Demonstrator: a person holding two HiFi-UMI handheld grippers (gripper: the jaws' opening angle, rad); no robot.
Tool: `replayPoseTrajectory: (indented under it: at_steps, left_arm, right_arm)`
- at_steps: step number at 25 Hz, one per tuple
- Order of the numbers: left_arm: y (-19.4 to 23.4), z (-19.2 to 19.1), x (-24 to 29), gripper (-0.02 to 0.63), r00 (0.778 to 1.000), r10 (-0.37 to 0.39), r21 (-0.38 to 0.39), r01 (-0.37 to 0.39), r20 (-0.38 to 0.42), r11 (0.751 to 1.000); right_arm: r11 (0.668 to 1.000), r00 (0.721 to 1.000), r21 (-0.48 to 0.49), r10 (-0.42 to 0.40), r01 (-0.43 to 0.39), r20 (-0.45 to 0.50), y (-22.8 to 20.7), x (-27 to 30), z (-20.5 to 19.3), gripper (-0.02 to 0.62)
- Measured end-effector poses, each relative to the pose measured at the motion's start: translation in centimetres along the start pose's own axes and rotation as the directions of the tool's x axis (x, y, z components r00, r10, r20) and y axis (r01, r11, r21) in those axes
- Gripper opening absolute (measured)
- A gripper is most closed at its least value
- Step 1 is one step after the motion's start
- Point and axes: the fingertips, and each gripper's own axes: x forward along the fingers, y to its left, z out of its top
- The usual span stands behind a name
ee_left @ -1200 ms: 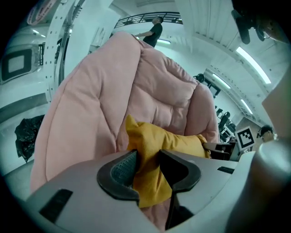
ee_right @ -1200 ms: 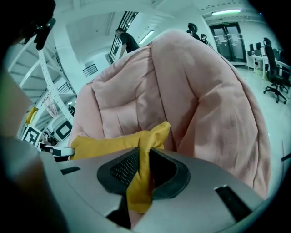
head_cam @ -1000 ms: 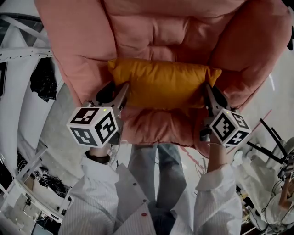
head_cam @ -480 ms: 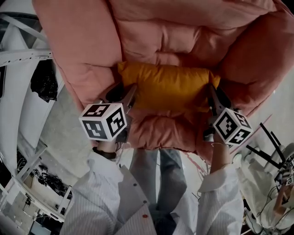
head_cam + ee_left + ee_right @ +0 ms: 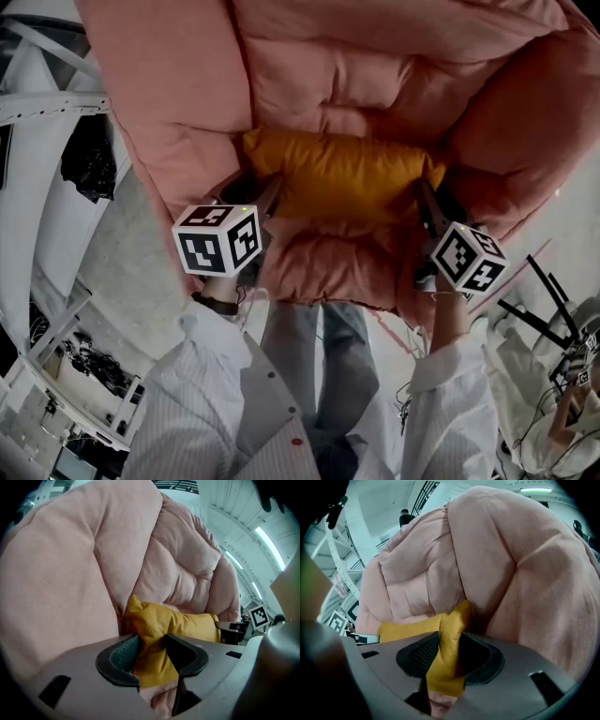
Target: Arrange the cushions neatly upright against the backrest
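A yellow cushion [image 5: 347,178] lies lengthwise on the seat of a big pink padded armchair [image 5: 375,75], its long back edge against the backrest. My left gripper [image 5: 258,190] is at its left end. In the left gripper view the cushion's corner [image 5: 154,630] fills the gap of the left gripper [image 5: 152,641], whose jaws are opening while the pads still touch the fabric. My right gripper [image 5: 427,202] is at the right end. Its jaws are also opening. In the right gripper view the corner fold [image 5: 447,634] hangs loose in the right gripper [image 5: 450,644], against one pad only.
The chair's thick arms [image 5: 169,103] close in both ends of the cushion. White metal frames [image 5: 47,103] and cables stand to the left of the chair. The person's legs [image 5: 323,375] are at the seat's front edge. Black stands [image 5: 544,309] are at the right.
The cushion and both grippers have moved deeper into the chair, toward the backrest. The yellow cushion now sits tucked against the backrest's lower padding.
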Motion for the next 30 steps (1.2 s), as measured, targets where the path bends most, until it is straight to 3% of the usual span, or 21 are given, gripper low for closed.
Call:
replayPoseTrajectory:
  at_steps: [3, 7, 16, 21, 30]
  left_arm:
    - [0.5, 0.0, -0.6, 0.19, 1.0, 0.003, -0.036, -0.002, 0.024, 0.999]
    - [0.8, -0.1, -1.7, 0.193, 0.998, 0.015, -0.102, -0.008, 0.063, 0.995]
    - [-1.4, -1.2, -5.2, 0.193, 0.992, 0.009, -0.093, 0.003, 0.126, 0.996]
    - [-4.1, 0.1, -9.5, 0.193, 0.983, -0.039, -0.1, 0.058, 0.178, 0.993]
    - [-11.7, 5.6, -19.5, 0.181, 0.934, -0.166, 0.022, 0.168, 0.316, 0.986]
  right_arm:
    - [1.0, 1.0, 0.012, 0.01, -0.01, -0.016, 0.2, -0.1, 0.1, 0.132]
    - [0.999, 0.998, -0.044, 0.029, -0.032, -0.049, 1.1, -0.7, 0.1, 0.133]
    - [0.985, 0.994, -0.136, 0.101, -0.107, -0.049, 5.2, -4.0, 0.4, 0.133]
    - [0.963, 0.985, -0.21, 0.167, -0.17, -0.033, 10.4, -8.2, 2.7, 0.133]
    - [0.906, 0.944, -0.303, 0.326, -0.296, 0.051, 19.0, -16.7, 7.3, 0.133]
